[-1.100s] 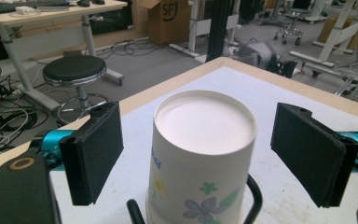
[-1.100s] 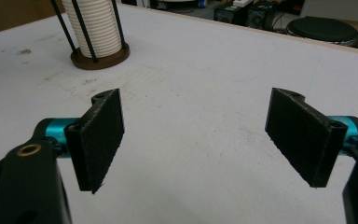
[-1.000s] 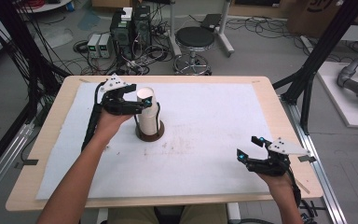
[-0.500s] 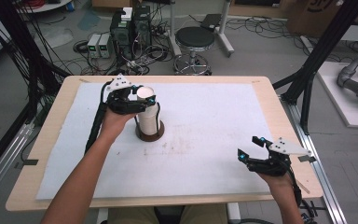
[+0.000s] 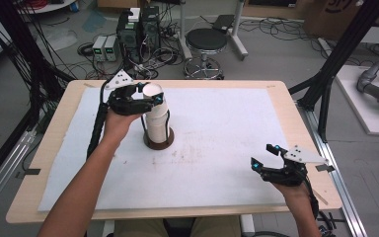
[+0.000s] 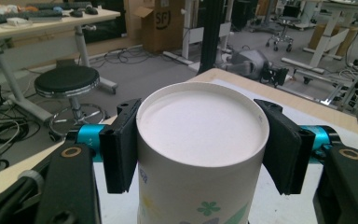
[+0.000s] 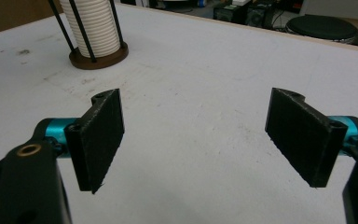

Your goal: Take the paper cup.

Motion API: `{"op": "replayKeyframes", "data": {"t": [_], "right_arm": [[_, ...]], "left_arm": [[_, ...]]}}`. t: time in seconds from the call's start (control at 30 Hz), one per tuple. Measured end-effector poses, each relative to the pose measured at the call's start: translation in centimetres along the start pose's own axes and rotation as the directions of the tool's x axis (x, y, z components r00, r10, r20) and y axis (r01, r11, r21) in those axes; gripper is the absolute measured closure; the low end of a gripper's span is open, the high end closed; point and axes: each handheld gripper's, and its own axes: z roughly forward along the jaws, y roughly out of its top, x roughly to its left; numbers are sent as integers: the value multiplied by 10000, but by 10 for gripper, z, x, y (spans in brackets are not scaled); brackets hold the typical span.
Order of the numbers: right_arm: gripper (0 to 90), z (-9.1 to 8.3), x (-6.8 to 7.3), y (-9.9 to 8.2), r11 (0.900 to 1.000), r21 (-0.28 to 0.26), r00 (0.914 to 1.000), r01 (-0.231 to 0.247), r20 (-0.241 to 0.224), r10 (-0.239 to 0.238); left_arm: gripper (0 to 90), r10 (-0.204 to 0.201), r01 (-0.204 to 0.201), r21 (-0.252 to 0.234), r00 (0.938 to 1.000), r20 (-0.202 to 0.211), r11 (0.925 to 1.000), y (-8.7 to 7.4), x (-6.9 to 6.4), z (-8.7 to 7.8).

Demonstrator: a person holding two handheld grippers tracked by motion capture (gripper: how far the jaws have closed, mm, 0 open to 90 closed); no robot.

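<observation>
lifting begins: the left gripper (image 6: 200, 144), jaws just closed, clamps the top cup (image 6: 200, 140) of the stack (image 5: 156, 123) in its holder (image 5: 159, 142) on the table (image 5: 227, 148). separating and placing it remains. the right gripper (image 7: 200, 140) rests open, empty, well apart.

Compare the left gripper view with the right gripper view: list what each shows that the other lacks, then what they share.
Left gripper view alone: the left gripper with its jaws, just closed, pressing both sides of an upside-down paper cup with a green clover print.

Right gripper view alone: the right gripper with jaws wide apart and nothing between them, and a stack of white cups in a round brown holder with black rods.

Both: the white table cover and a black stool.
</observation>
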Motion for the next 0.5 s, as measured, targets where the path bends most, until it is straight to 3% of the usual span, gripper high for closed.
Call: {"op": "replayKeyframes", "data": {"t": [0.3, 0.5], "right_arm": [[197, -1, 0, 0, 10000, -48, 10000, 23, 27, -23], [198, -1, 1, 0, 10000, -20, 10000, -26, 17, 26]], "left_arm": [[366, -267, 287, -1053, 9994, 204, 9940, 25, -2, -24], [368, 2, 40, -1492, 9996, 287, 9888, 42, -6, -46]]}}
